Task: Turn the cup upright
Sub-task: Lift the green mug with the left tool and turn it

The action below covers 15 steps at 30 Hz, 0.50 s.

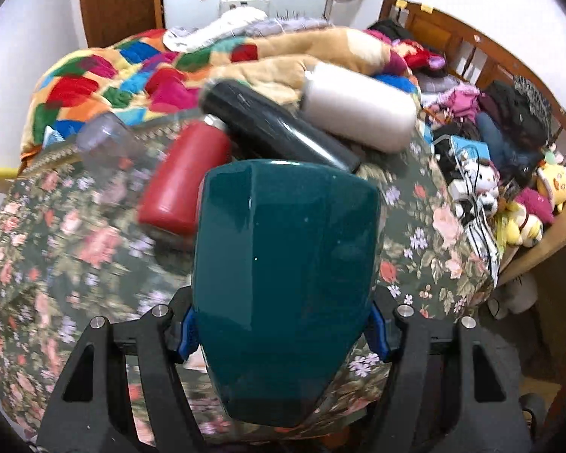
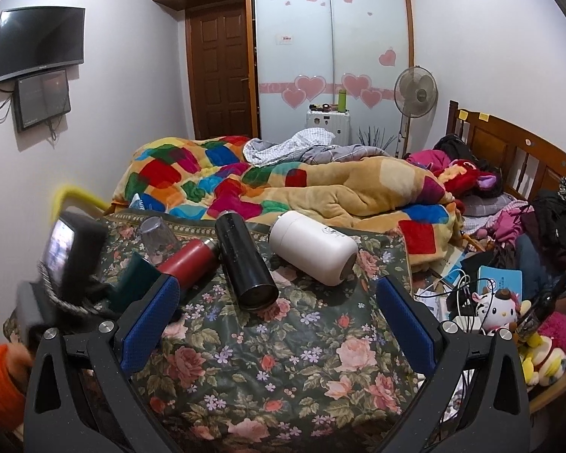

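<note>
Left claw [image 1: 283, 334], at lower centre of the left wrist view, is clamped on the dark teal cup [image 1: 285, 283]: its blue pads [image 1: 186, 334] press against the cup's two flanks, and the cup's faceted body fills the middle of the frame, extending away from the camera above the floral bedcover [image 1: 75, 249]. Whether the cup's mouth faces toward or away from the camera cannot be told. In the right wrist view the same cup [image 2: 132, 275] appears at centre left, partly hidden behind the left claw's camera housing [image 2: 69, 249]. Right claw [image 2: 277, 319] stands wide apart, its blue-padded fingers [image 2: 151, 324] at lower left and lower right of the frame, touching nothing, with only the floral bedcover [image 2: 275, 377] between them. Beyond the cup lie a red flask [image 1: 185, 177], a black flask [image 1: 271, 124] crossing over the red flask's neck, a white flask [image 1: 358, 105] at upper right, and a clear glass tumbler [image 1: 105, 143] at upper left, all on their sides. A patchwork quilt [image 2: 215, 177] lies bunched behind them on the bed.
</note>
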Motion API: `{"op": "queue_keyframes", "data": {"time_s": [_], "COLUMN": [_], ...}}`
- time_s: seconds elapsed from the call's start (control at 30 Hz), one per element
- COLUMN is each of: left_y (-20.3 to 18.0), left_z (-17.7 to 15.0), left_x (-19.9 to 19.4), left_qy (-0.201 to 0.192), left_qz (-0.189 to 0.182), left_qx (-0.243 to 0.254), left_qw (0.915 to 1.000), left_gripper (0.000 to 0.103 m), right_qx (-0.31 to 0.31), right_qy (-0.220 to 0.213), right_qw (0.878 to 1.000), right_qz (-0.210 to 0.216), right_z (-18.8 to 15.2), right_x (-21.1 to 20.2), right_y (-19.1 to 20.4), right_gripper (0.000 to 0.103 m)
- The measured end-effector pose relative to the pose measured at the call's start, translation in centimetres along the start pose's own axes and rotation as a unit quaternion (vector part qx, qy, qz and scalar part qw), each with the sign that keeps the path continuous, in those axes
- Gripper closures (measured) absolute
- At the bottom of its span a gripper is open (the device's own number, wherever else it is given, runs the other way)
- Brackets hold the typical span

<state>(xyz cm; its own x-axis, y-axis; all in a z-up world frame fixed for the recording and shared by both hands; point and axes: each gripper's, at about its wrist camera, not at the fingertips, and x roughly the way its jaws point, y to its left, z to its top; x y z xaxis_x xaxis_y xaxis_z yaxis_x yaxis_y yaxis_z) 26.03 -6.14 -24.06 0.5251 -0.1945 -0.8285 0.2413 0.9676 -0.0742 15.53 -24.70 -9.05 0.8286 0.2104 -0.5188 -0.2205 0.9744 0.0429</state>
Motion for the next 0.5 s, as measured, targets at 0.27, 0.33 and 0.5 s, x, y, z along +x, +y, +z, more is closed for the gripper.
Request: {"op": "queue_keyframes", "data": {"time_s": [0.27,0.33,0.5], "left_y": [-1.6,-1.9,-2.2], "left_z": [-1.3,-1.4,-1.3], "left_x": [4.5,5.1,6.2], "left_qy": [0.046,0.049,0.058], "left_qz": [0.005,0.013,0.012], "left_qx": [-0.003,0.003,0.007], "left_qw": [0.9989,0.9987,0.9982], "left_gripper": [0.035,0.035,0.035], "right_qx": [0.0,0.002,0.002], "right_qy": [0.008,0.013,0.023], "right_qw": [1.0,1.0,1.0], "right_qz": [0.003,0.006,0.007], "right_z": [-0.7,-0.9,-1.3], "right_x": [0.3,0.4,1.0], "right_y": [-0.6,-0.7,-0.9], "right_gripper": [0.0,0.0,0.0]}}
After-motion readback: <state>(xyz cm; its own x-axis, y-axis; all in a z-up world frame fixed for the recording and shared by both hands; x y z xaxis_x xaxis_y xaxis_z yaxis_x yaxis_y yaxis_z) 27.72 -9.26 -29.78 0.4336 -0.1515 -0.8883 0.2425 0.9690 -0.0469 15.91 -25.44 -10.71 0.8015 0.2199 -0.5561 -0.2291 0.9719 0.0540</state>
